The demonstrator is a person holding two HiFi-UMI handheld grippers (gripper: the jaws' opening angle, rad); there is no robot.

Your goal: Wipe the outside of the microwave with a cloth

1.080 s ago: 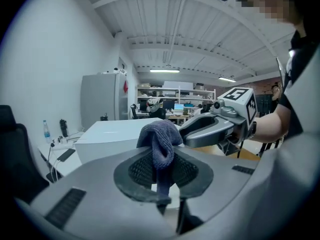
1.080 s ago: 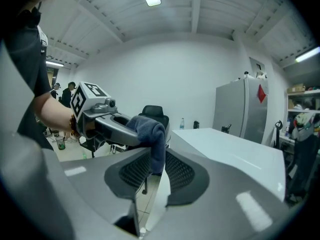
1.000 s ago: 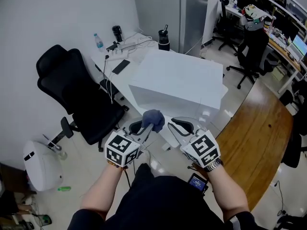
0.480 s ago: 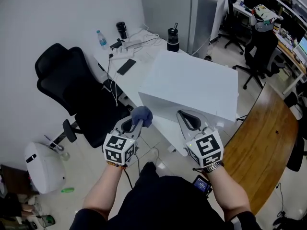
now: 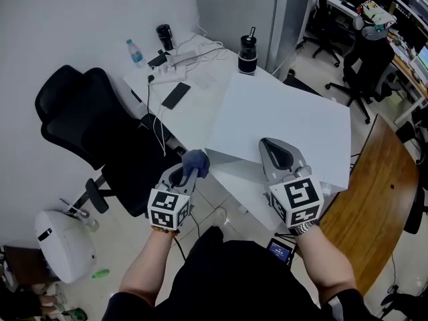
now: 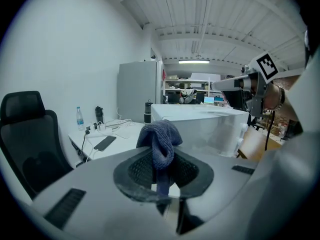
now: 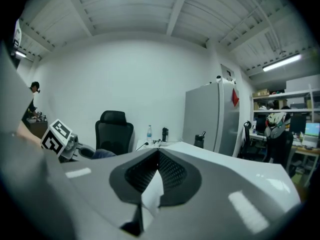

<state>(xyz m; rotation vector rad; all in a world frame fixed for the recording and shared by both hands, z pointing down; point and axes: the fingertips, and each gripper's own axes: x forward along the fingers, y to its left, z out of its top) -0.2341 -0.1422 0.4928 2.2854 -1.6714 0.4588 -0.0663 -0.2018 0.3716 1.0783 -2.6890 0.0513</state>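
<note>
While left gripper (image 5: 186, 175) jaws pinch a bunched blue-grey cloth (image 5: 196, 160), right gripper (image 5: 268, 145) jaws closed on nothing, boxy white microwave (image 5: 287, 112)

person in dark clothes (image 5: 231, 279), forearms bare, metal-band watch (image 5: 302, 229) on the right wrist. left gripper (image 5: 189, 171) and right gripper (image 5: 271, 143): pale grey shells, black ribbed pads (image 6: 190, 171), each with a white cube (image 5: 167, 209) bearing black square markers.
</note>
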